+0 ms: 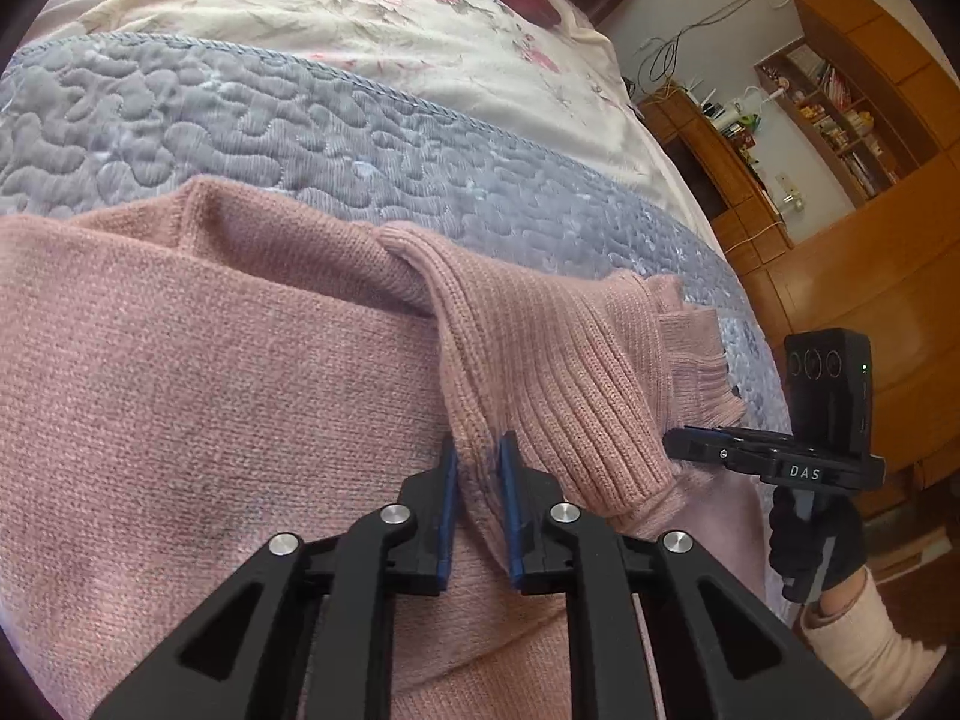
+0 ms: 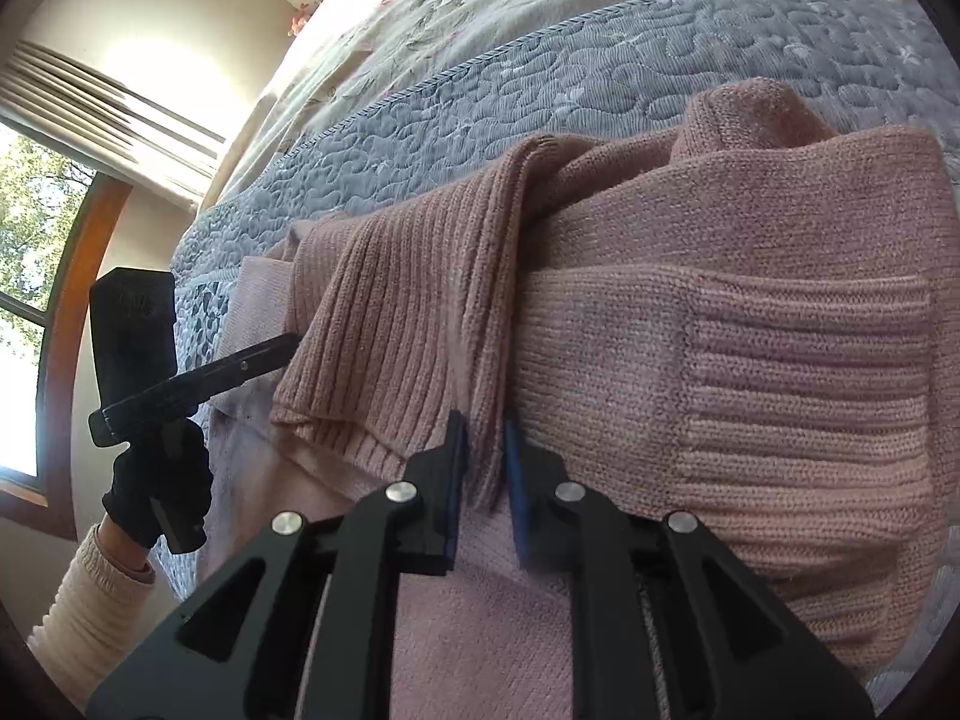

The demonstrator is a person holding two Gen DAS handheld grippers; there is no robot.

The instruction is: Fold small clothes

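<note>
A pink knit sweater lies on the bed, partly folded, with a sleeve and its ribbed cuff laid across the body. A ribbed band is bunched into a raised ridge. My left gripper is shut on that ridge, with knit pinched between its blue pads. My right gripper is shut on a fold of the same ribbed band. Each gripper shows in the other's view, held by a black-gloved hand: the right gripper at the sweater's right edge, the left gripper at its left edge.
A grey-blue quilted coverlet lies under the sweater, with a floral bedspread beyond it. The bed edge drops off at the right toward wooden cabinets and shelves. A window with a wooden frame is at the left.
</note>
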